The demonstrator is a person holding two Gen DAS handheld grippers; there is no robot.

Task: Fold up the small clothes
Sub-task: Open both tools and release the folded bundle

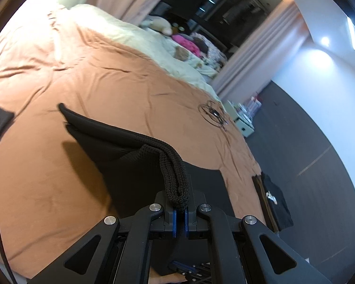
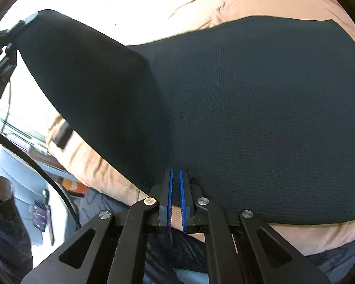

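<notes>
A black knit garment (image 2: 248,108) lies partly on the brown bedspread (image 1: 82,75). My left gripper (image 1: 180,209) is shut on the garment's ribbed edge (image 1: 175,177) and holds that corner lifted off the bed. In the right wrist view my right gripper (image 2: 176,177) is shut on the near edge of the same garment. A raised flap of the garment (image 2: 82,82) stretches up and left toward the left gripper (image 2: 2,59), seen at the far left.
A folded black shirt with a white print (image 1: 273,198) lies at the bed's right edge. A black line drawing (image 1: 213,113) marks the bedspread. A cream blanket (image 1: 139,40) and soft toys lie beyond. Dark floor is on the right. A cable (image 2: 35,163) hangs at left.
</notes>
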